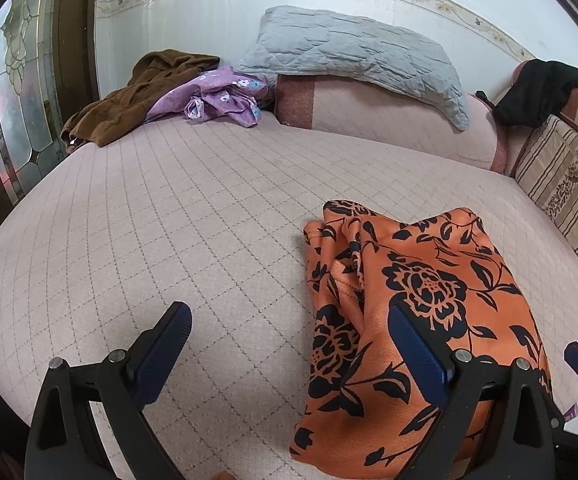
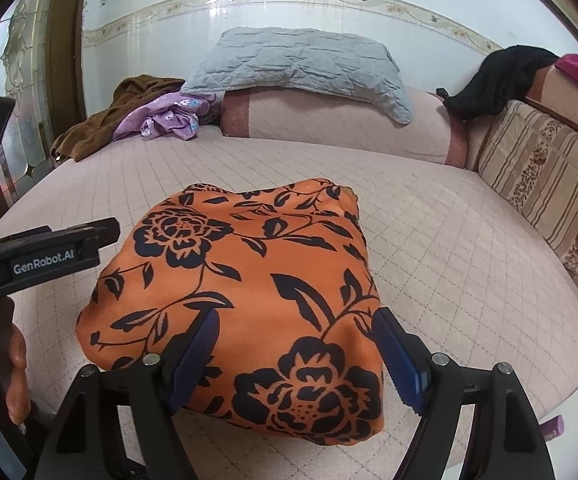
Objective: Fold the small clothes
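An orange garment with black flowers (image 2: pixel 257 280) lies folded into a bundle on the pink quilted bed (image 2: pixel 449 248). My right gripper (image 2: pixel 297 320) stands open over the bundle's near end, one finger above the cloth and the other at its right edge; the cloth between them looks smooth, not pinched. In the left wrist view the same orange garment (image 1: pixel 409 280) lies to the right. My left gripper (image 1: pixel 289 316) is open, its left finger over bare bed (image 1: pixel 169 220) and its right finger over the garment's left part. The left gripper's body (image 2: pixel 49 252) shows beside the bundle, apart from it.
At the far left of the bed lie a brown garment (image 1: pixel 129 104) and a purple flowered one (image 1: pixel 217 96). A grey quilted pillow (image 1: pixel 353 52) rests on a pink bolster (image 1: pixel 389 124). A striped cushion (image 2: pixel 549 184) and a black cloth (image 2: pixel 501 76) line the right side. A hand (image 2: pixel 17 360) shows at left.
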Motion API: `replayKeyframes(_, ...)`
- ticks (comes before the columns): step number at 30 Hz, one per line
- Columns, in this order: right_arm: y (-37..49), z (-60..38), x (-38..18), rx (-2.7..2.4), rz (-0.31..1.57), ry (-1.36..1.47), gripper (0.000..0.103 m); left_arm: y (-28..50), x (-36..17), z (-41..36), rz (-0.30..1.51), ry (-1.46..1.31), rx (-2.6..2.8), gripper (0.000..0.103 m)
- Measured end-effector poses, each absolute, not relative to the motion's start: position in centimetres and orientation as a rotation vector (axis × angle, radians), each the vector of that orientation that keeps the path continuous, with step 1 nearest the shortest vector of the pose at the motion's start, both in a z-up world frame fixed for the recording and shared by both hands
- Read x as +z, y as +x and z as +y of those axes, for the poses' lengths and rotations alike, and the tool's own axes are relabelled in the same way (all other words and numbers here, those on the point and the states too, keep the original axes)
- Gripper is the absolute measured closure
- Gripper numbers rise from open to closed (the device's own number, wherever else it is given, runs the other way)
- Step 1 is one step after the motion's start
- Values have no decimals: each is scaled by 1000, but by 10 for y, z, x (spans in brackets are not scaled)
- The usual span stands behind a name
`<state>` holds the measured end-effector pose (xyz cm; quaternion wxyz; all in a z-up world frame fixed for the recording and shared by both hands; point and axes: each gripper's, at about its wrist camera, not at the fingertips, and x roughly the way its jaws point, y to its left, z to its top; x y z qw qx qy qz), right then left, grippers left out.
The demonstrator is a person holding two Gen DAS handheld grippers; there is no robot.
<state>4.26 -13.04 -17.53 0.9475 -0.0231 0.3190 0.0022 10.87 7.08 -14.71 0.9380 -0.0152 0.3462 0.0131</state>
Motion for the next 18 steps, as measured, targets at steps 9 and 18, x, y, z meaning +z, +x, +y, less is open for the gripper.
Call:
replayKeyframes(9, 42, -140, -173, -7, 647, -25, 22, 109, -147, 68, 709, -25, 25, 5)
replayKeyframes(18, 40, -145, -167, -13, 631, -38, 22, 108, -140, 50, 686, -1, -17, 5)
